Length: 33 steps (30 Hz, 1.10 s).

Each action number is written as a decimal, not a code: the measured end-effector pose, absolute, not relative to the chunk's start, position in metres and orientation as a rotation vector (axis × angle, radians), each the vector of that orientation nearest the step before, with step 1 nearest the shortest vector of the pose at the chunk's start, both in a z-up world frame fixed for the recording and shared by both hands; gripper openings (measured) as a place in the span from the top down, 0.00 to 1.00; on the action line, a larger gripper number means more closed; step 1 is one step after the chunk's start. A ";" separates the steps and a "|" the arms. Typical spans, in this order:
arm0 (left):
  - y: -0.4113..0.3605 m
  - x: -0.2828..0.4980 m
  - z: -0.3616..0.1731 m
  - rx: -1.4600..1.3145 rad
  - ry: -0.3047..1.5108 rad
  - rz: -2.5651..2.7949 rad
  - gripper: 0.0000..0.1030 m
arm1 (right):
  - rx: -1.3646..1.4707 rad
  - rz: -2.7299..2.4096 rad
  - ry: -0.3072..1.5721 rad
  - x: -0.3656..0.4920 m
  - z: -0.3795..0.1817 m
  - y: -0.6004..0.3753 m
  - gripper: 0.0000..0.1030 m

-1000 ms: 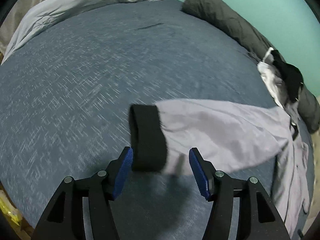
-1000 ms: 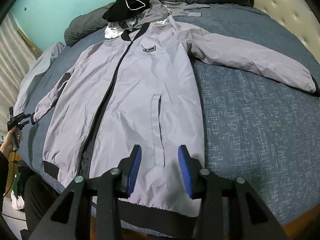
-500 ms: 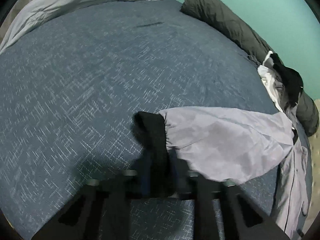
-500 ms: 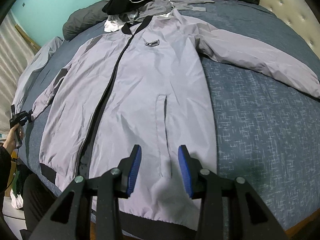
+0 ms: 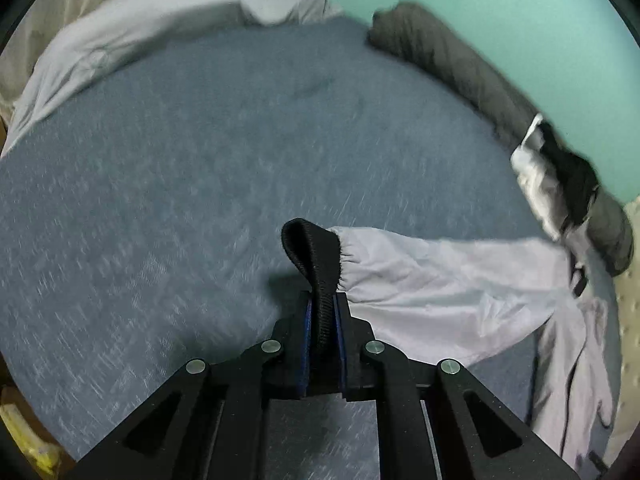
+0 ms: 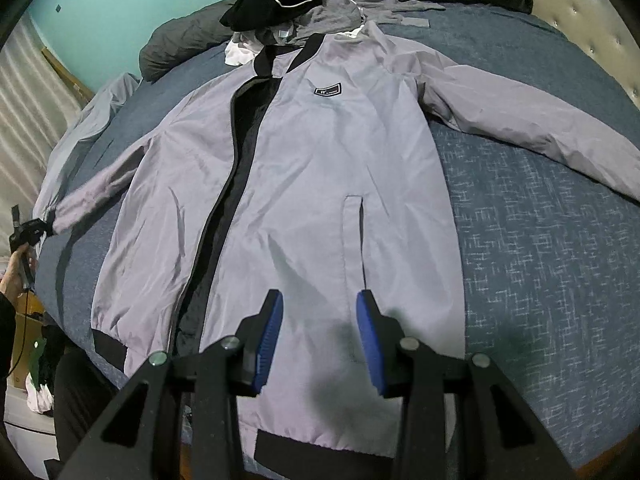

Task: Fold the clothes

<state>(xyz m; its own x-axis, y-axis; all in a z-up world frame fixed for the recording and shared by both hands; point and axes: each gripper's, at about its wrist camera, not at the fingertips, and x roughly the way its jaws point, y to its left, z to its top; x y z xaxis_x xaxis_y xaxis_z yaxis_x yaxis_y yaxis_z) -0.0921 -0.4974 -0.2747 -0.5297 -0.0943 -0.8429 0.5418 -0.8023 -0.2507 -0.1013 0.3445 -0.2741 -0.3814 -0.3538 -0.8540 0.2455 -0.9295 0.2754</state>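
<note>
A light grey zip jacket [image 6: 320, 168] with black trim lies front-up and spread on the blue bed [image 6: 540, 260]. In the left wrist view my left gripper [image 5: 322, 312] is shut on the black cuff [image 5: 312, 248] of one sleeve [image 5: 440, 280], and the cuff stands lifted off the bed. That same gripper shows small at the left edge of the right wrist view as the left gripper [image 6: 30, 230], held by a hand. My right gripper [image 6: 320, 320] hovers open over the jacket's lower front, near the pocket slit [image 6: 354, 232], holding nothing. The other sleeve [image 6: 540, 128] stretches out to the right.
A pile of clothes [image 6: 280, 4], black, grey and white, sits by the jacket's collar. A dark grey rolled duvet [image 5: 480, 80] runs along the teal wall. A pale grey blanket [image 5: 140, 28] lies at the bed's far side. A tufted headboard [image 6: 592, 12] stands at the right.
My left gripper closed onto the black sleeve cuff and raised it off the bed. My right gripper stayed open and moved slightly lower over the jacket's front.
</note>
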 end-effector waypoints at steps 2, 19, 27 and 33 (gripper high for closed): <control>-0.501 -0.092 -0.279 1.287 0.706 -2.327 0.86 | 1.485 -2.339 -0.147 -0.100 -0.274 0.345 0.63; -0.384 -0.144 -0.243 1.232 0.558 -2.541 0.46 | 1.469 -2.239 -0.189 -0.172 -0.281 0.275 0.49; -0.272 -0.193 -0.283 1.354 0.512 -2.691 0.46 | 1.427 -2.243 -0.244 -0.256 -0.288 0.216 0.49; -0.252 -0.205 -0.311 1.309 0.544 -2.697 0.46 | 1.404 -2.257 -0.230 -0.301 -0.301 0.186 0.49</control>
<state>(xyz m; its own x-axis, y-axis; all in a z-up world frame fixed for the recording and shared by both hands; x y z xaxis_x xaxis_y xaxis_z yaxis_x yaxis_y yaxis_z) -0.2050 -0.2522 -0.3113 -0.6274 0.0693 -0.7756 0.2368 -0.9319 -0.2748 -0.3006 0.1863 -0.3011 -0.3666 -0.4713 -0.8021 0.3001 -0.8760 0.3775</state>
